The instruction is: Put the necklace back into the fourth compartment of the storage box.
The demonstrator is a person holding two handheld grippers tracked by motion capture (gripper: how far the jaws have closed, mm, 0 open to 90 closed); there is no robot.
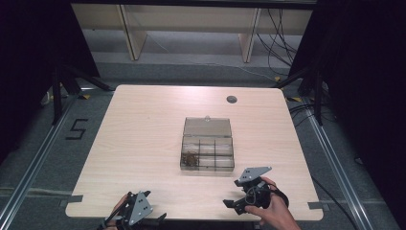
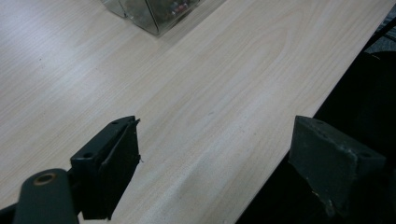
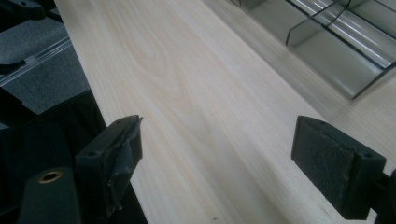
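Observation:
A clear plastic compartment box (image 1: 208, 150) sits open at the middle of the light wood table (image 1: 143, 139), its lid laid back away from me. Small brownish items lie in its front-left compartment (image 1: 190, 159). My left gripper (image 1: 154, 205) hovers at the table's front edge, left of centre, jaws wide apart and empty (image 2: 215, 149); a corner of the box (image 2: 154, 11) shows at the top of its view. My right gripper (image 1: 233, 192) is held by a hand near the front right, open and empty (image 3: 217, 149), with the box's dividers (image 3: 327, 37) to its upper right.
A small round dark grommet (image 1: 231, 99) is set in the table's far right part. Dark floor with metal rails (image 1: 28, 167) flanks the table. Wooden furniture legs (image 1: 131, 33) and cables (image 1: 280, 43) lie beyond the far edge.

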